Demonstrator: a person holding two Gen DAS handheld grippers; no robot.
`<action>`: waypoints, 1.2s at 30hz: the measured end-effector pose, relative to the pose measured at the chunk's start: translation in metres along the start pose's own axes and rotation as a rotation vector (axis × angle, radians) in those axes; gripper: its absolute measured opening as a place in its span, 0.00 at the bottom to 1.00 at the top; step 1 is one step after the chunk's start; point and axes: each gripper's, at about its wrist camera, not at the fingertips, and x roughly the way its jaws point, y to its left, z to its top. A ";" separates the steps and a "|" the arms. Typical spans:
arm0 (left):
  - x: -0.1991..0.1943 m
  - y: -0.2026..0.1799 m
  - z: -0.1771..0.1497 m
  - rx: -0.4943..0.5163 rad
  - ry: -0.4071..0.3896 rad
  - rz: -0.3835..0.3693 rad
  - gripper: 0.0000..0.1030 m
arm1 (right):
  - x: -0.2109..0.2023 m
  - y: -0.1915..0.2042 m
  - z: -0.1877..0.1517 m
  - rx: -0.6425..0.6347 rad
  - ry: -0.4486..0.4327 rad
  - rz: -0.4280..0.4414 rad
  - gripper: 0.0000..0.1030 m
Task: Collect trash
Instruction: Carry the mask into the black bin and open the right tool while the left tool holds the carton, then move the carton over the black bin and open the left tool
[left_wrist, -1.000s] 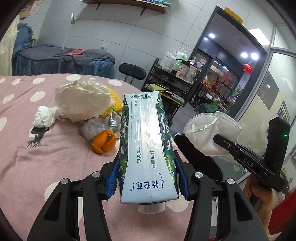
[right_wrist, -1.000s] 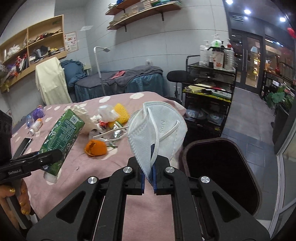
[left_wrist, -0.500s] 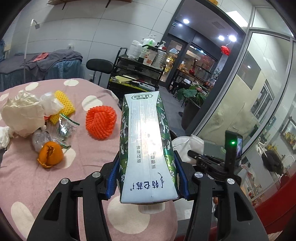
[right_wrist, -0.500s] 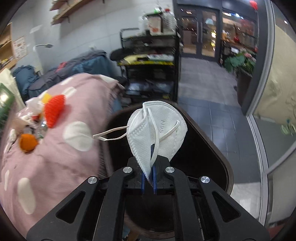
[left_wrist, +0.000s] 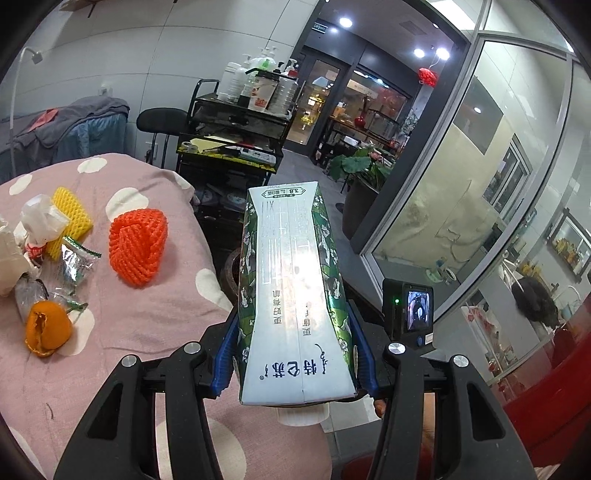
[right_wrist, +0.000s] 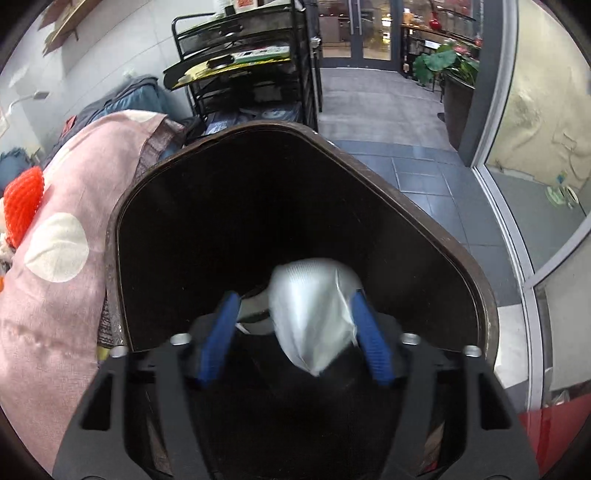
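Note:
My left gripper (left_wrist: 295, 347) is shut on a green and white milk carton (left_wrist: 291, 295) and holds it over the table's right edge. My right gripper (right_wrist: 295, 332) is open above a dark brown trash bin (right_wrist: 424, 221). A white face mask (right_wrist: 314, 314) is blurred between the blue pads, dropping into the bin. The right gripper's camera back (left_wrist: 410, 314) shows in the left wrist view. On the pink dotted tablecloth (left_wrist: 147, 321) lie an orange foam net (left_wrist: 138, 245), a yellow foam net (left_wrist: 72, 214), an orange peel (left_wrist: 46, 328) and wrappers (left_wrist: 74, 258).
The bin stands on the floor against the table's right edge (right_wrist: 122, 184). A black trolley (left_wrist: 236, 122) with bottles stands behind the table. A glass wall (left_wrist: 461, 184) runs on the right. A potted plant (right_wrist: 450, 66) is by the door.
My right gripper has opened over the bin and let go of the mask, which is falling in. My left gripper has swung right with the carton toward the table edge.

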 end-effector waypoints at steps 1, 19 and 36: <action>0.003 -0.002 0.001 0.003 0.005 -0.003 0.50 | -0.003 -0.002 -0.002 0.003 -0.007 0.000 0.69; 0.079 -0.041 0.009 0.046 0.177 -0.077 0.50 | -0.089 -0.052 -0.006 0.119 -0.229 -0.124 0.82; 0.157 -0.054 -0.001 0.042 0.386 -0.030 0.50 | -0.116 -0.099 -0.009 0.199 -0.291 -0.207 0.84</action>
